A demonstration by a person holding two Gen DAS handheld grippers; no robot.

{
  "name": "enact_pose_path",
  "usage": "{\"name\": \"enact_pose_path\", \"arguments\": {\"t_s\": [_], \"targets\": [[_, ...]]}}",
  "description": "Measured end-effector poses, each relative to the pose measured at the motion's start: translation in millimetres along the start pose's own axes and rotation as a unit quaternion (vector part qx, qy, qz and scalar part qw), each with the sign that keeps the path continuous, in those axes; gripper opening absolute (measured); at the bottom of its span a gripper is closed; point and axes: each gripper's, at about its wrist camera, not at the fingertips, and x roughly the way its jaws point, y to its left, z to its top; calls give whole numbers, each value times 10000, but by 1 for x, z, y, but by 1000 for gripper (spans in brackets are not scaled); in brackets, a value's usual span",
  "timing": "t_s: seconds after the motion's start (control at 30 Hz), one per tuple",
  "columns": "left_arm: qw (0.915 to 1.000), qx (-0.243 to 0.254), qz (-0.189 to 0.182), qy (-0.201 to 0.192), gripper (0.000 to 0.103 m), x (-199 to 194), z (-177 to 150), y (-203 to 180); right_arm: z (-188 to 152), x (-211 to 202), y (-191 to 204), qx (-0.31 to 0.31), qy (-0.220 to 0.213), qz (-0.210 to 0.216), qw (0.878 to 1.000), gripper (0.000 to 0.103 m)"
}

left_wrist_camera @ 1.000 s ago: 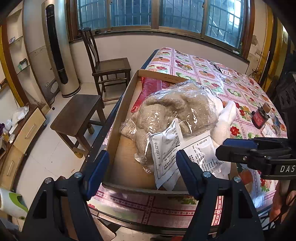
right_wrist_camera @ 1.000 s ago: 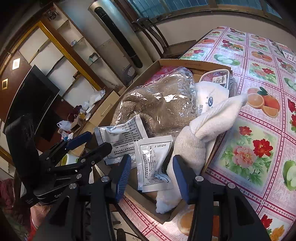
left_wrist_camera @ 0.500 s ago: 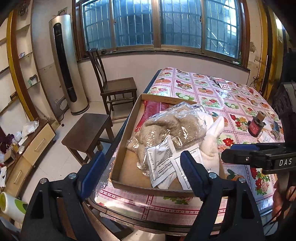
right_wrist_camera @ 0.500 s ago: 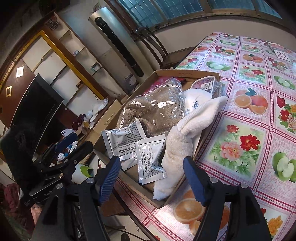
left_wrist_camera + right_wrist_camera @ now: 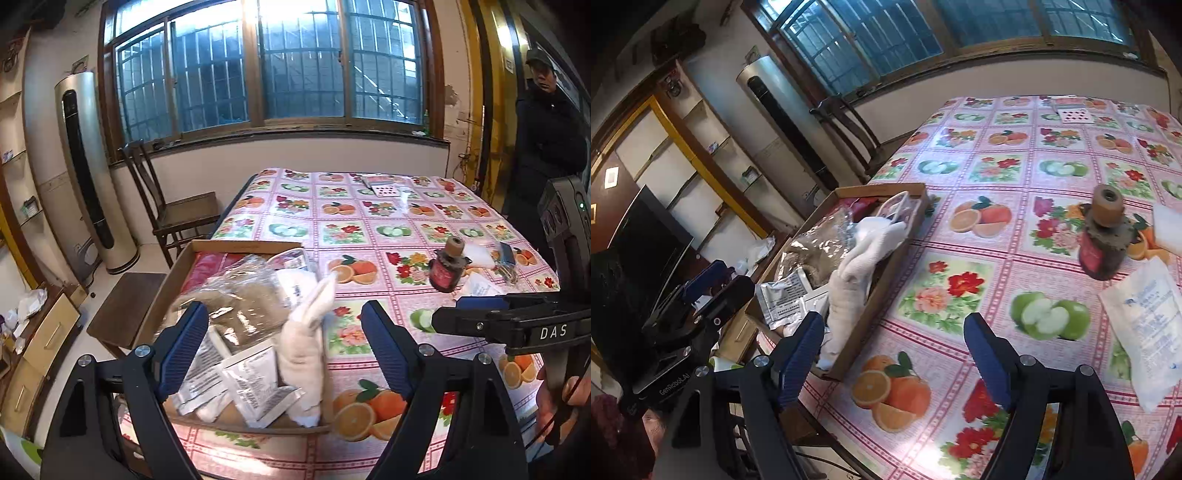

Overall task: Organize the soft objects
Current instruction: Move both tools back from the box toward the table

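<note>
- The left tool hangs above the near end of the cardboard tray, its blue-padded jaws spread wide with nothing between them
- The right tool hovers over the fruit-print tablecloth of the tabletop, just right of the tray; its jaws are likewise wide apart and hold nothing
- The tray sits at the tabletop's near left corner, its near end by the edge
- Inside the tray, a rolled white towel lies along the right wall, its far tip raised over the rim
- Left of the towel lies a clear plastic bag of brown fleece, with something red under it at the far end
- Two white printed sachets lie overlapping at the tray's near end, touching the towel
- A small flat packet leans at the tray's far right corner
- On the cloth, well apart from the tray, stands a dark red bottle with a brown cap; a white printed pouch lies near it, toward the camera
- A playing card lies at the tabletop's far side
- A wooden chair and a low stool stand left of the tabletop, a tower air conditioner by the wall
- A person in dark clothes stands at the far right
</note>
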Motion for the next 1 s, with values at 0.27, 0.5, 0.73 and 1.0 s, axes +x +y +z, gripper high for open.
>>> {"name": "enact_pose_path", "arguments": {"t_s": [0.27, 0.5, 0.73, 1.0], "targets": [[9980, 148, -616, 86, 86, 21, 15, -51, -4, -72, -87, 560, -450, -676, 9951, 84], [9931, 246, -1057, 446, 86, 51, 17, -86, -13, -107, -158, 1103, -558, -1153, 9856, 85], [9858, 395, -1384, 868, 86, 80, 8, -128, -21, -116, -215, 1540, -515, -1423, 9764, 85], [9796, 558, -1472, 1249, 86, 102, -4, -162, -28, -128, -255, 1929, -507, -1636, 9662, 85]]}}
